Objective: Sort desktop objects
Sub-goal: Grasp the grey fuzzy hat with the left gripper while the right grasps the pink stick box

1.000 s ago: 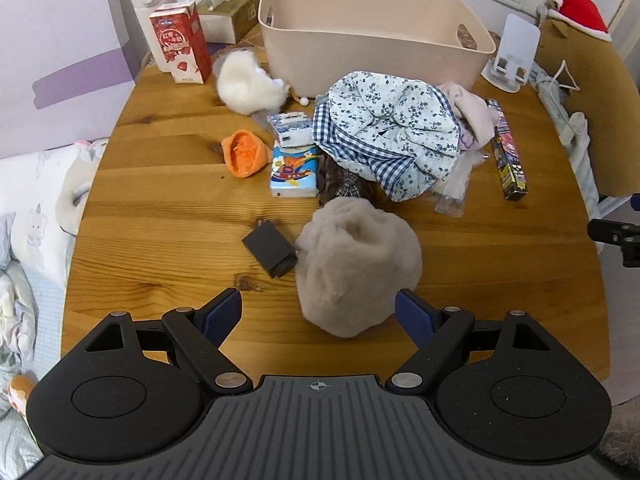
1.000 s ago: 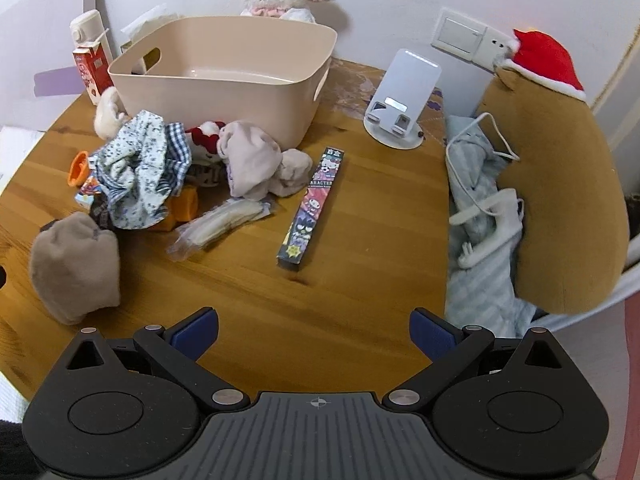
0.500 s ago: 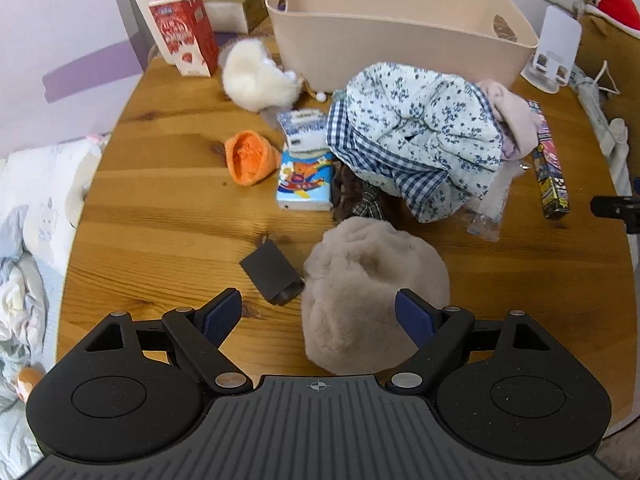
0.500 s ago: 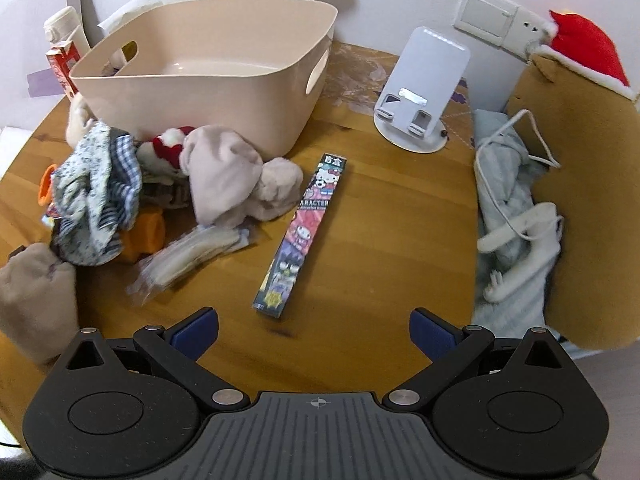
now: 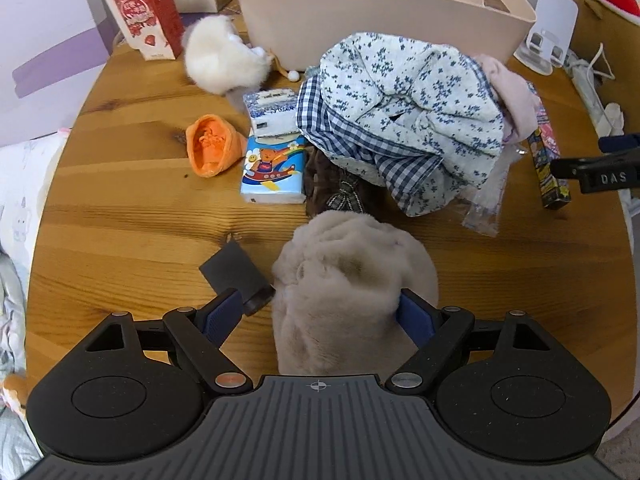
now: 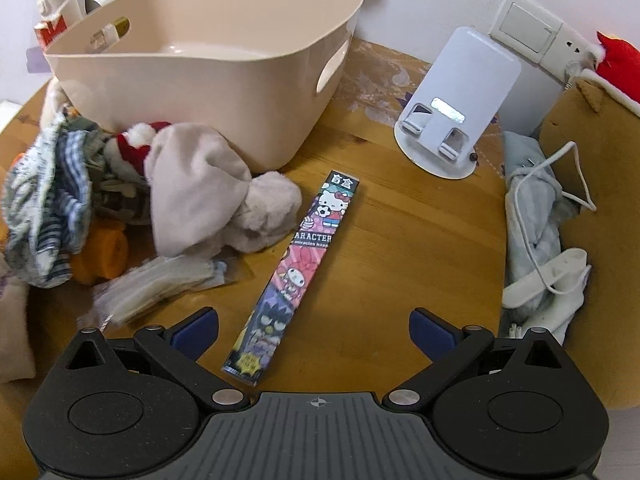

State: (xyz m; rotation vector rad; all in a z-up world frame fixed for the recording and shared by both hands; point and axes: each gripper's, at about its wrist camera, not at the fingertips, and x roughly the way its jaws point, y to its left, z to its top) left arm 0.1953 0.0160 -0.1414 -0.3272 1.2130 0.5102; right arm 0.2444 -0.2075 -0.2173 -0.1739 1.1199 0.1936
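A beige fluffy hat (image 5: 352,280) lies on the wooden table (image 5: 120,216), and my left gripper (image 5: 318,314) stands open with the hat's near part between its blue fingertips. A small black box (image 5: 236,274) touches the hat's left side. My right gripper (image 6: 314,330) is open just above the near end of a long cartoon-printed box (image 6: 304,264). A beige plastic bin (image 6: 208,72) stands at the back, empty as far as I see. A floral and checked cloth (image 5: 408,120) is heaped in front of it.
On the left lie an orange pouch (image 5: 212,150), a tissue pack (image 5: 274,176), a white plush (image 5: 224,60) and a red carton (image 5: 146,12). A pink-beige garment (image 6: 208,196) and clear plastic bag (image 6: 160,284) lie left of the long box. A white phone stand (image 6: 456,108) and cables (image 6: 548,216) sit right.
Both grippers moved forward and lower. The fluffy hat has come between my left fingers, and the long box's near end now lies between my right fingers. Both stay open.
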